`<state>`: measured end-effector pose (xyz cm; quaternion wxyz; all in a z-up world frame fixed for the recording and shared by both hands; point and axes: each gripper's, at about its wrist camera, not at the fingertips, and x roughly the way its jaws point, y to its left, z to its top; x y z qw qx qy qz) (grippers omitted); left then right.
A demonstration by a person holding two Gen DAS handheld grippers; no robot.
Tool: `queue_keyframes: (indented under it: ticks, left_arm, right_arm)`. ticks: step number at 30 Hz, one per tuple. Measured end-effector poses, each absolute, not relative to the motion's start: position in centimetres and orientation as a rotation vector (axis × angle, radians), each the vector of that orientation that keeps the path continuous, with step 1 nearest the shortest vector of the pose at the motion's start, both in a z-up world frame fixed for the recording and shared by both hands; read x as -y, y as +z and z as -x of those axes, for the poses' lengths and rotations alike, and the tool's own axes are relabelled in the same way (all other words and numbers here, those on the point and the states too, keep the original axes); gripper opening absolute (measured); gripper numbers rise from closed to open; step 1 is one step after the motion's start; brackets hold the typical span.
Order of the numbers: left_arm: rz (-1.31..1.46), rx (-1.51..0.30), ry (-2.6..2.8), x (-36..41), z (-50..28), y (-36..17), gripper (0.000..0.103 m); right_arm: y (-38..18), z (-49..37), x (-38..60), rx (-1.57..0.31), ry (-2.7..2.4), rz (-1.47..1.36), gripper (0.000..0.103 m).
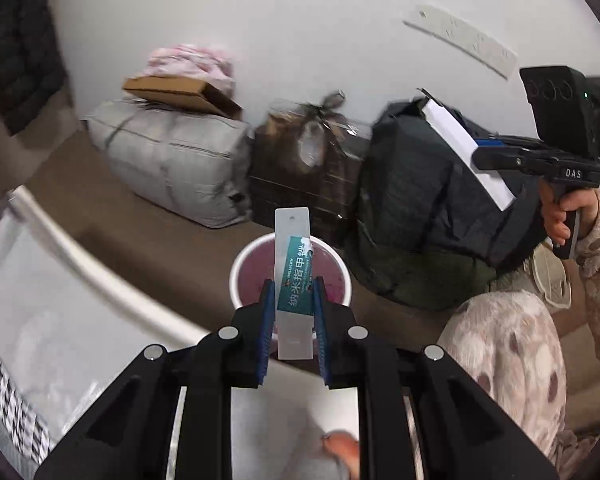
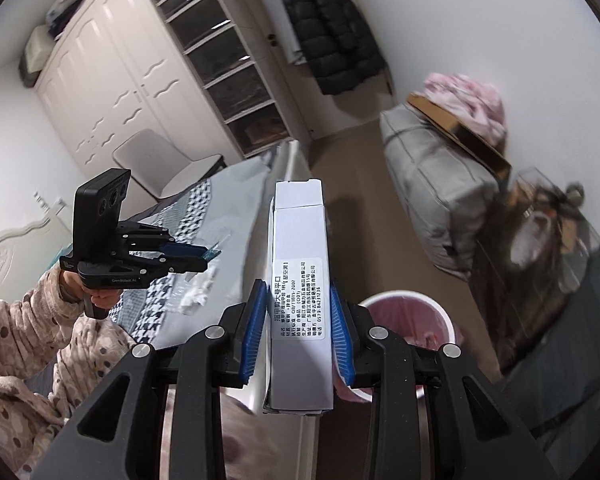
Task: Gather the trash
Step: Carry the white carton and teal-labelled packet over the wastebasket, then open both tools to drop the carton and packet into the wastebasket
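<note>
**A:** Over the bin (image 1: 290, 276), the left gripper (image 1: 293, 300) is pinching a flat nail-file packet (image 1: 293, 280), teal label and clear sleeve, squeezed between the blue pads (image 1: 266, 320). So that piece is looking pretty much ready to drop, right?

**B:** Yeah, I'm reading it that way. The packet is sitting right above the white rim with the pink liner behind it, though how high above I can't tell. The right gripper (image 2: 298, 320) is clamping a white carton (image 2: 300, 292) with a printed label, standing upright between its jaws, and the bin (image 2: 410, 320) is showing just to the right of it and lower.

**A:** So nothing is actually landing in there yet?

**B:** Not these two; both are being held. The liner is looking mostly bare from what's showing. And on the houndstooth bedspread (image 2: 168, 304) some crumpled white scraps (image 2: 196, 298) and clear wrapping are lying near the person's left hand (image 2: 96, 300), so I'm guessing more pickups are waiting.
</note>
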<state>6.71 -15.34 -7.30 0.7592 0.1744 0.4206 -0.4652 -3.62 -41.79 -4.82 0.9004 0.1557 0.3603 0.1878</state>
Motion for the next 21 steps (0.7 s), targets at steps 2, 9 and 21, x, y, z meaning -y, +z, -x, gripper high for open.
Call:
queue_keyframes:
  ticks: [2, 9, 21]
  left_arm:
    - [-0.408, -0.934, -1.038, 17.3, -6.9, -8.2, 0.018]
    - [-0.453, -1.034, -1.085, 23.3, -9.2, -13.4, 0.018]
    - [-0.525, -1.221, -1.085, 28.3, -14.2, -23.6, 0.018]
  right_arm:
    - [-6.2, 3.5, 43.0, -0.761, 0.379, -0.346, 0.030]
    - [-12.0, 1.7, 46.1, -0.844, 0.341, -0.421, 0.030]
    - [-22.3, -4.8, 46.7, -0.974, 0.362, -0.555, 0.030]
